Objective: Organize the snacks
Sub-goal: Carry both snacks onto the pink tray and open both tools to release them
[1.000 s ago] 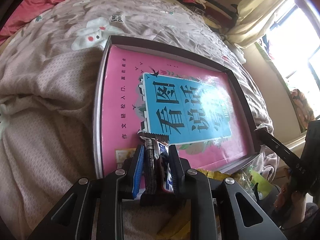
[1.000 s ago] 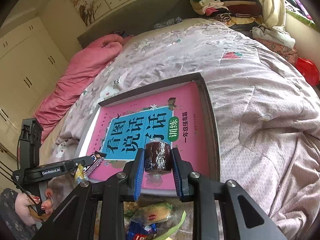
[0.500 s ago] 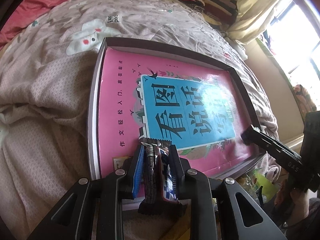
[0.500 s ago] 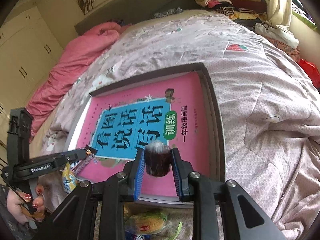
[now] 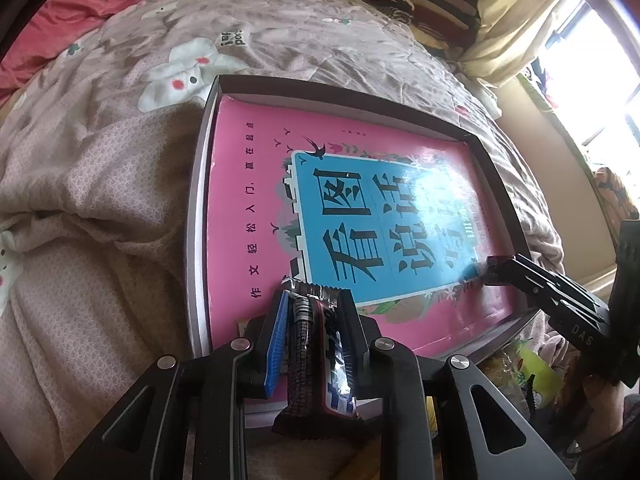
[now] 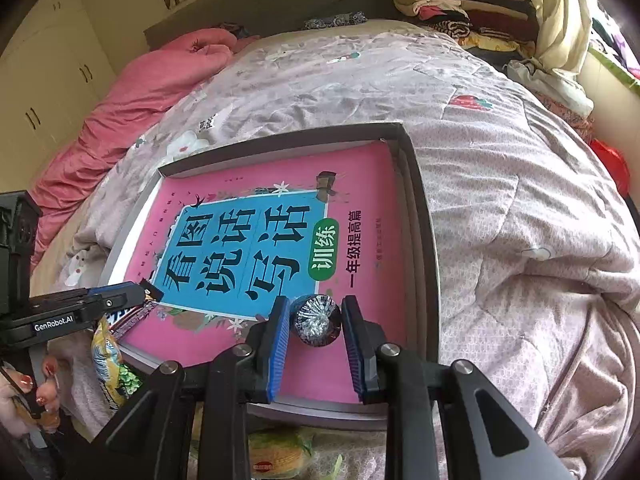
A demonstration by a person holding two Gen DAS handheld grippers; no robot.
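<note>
A dark-rimmed tray (image 5: 202,168) (image 6: 426,240) lined with a pink and blue book cover lies on the bed. My left gripper (image 5: 314,300) is shut on a dark foil snack bar (image 5: 316,360), held over the tray's near left edge. My right gripper (image 6: 316,312) has its jaws parted around a small round foil-topped snack (image 6: 316,320) that rests on the book cover near the tray's front. Each gripper shows in the other's view: the right (image 5: 492,268), the left (image 6: 140,294).
Corn snack packets (image 6: 276,456) (image 6: 112,364) and a green packet (image 5: 536,376) lie on the quilt just in front of the tray. A pink duvet (image 6: 132,100) lies at the head of the bed. Folded clothes (image 6: 452,4) are stacked at the far right.
Both grippers have moved forward over the tray. The right gripper's jaws have parted from the round snack, which now sits on the book cover. The left still holds the bar.
</note>
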